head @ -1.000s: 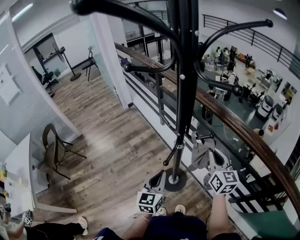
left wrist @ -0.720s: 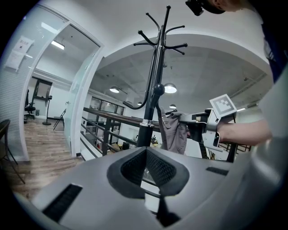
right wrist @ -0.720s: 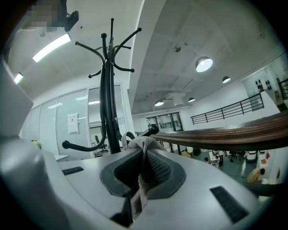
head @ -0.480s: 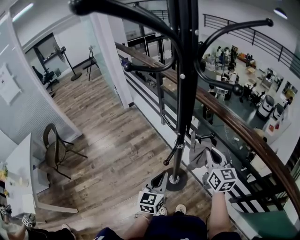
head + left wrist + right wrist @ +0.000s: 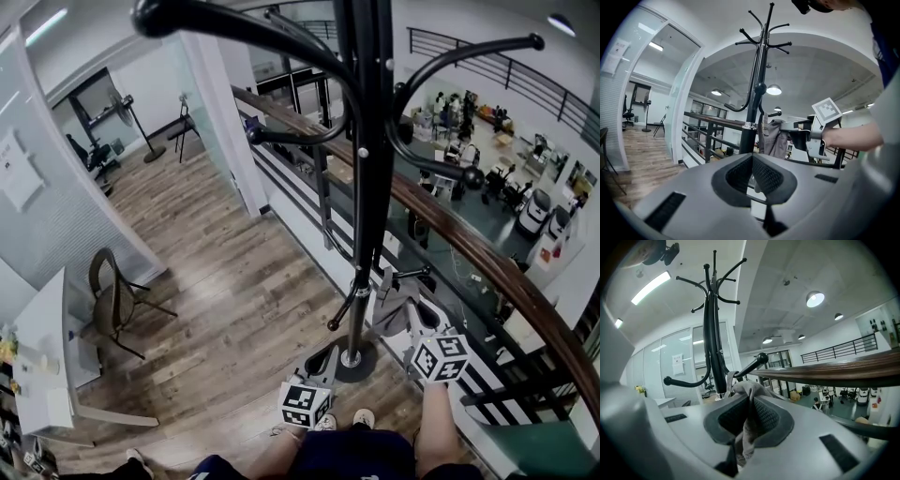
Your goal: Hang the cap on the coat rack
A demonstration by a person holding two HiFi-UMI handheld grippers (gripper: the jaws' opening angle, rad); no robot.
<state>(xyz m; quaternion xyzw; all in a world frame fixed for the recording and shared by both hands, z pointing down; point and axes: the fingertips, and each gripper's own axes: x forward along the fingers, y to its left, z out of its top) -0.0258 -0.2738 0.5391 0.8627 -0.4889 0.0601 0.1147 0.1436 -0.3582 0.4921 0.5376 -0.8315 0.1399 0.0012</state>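
Note:
The black coat rack (image 5: pixel 366 187) rises right in front of me, its hooks curving out at several heights. A grey cap (image 5: pixel 389 309) hangs crumpled from my right gripper (image 5: pixel 405 305), just under a short lower hook (image 5: pixel 412 274) beside the pole. In the right gripper view the cap's fabric (image 5: pixel 747 390) is pinched between the pads, with a ball-tipped hook (image 5: pixel 761 357) just beyond. My left gripper (image 5: pixel 323 356) sits low near the rack's base, shut and empty. From the left gripper view I see the cap (image 5: pixel 776 138) held by the right gripper (image 5: pixel 794 133) beside the pole (image 5: pixel 754 117).
A wooden handrail (image 5: pixel 469 248) on black railing runs diagonally behind the rack, with an open hall far below. The rack's round base (image 5: pixel 349 361) stands by the person's feet. A chair (image 5: pixel 112 300) and white desk (image 5: pixel 42 366) stand at the left on the wood floor.
My right gripper has carried the cap a little up and left, closer to the pole and the lower hook. The left gripper has barely moved.

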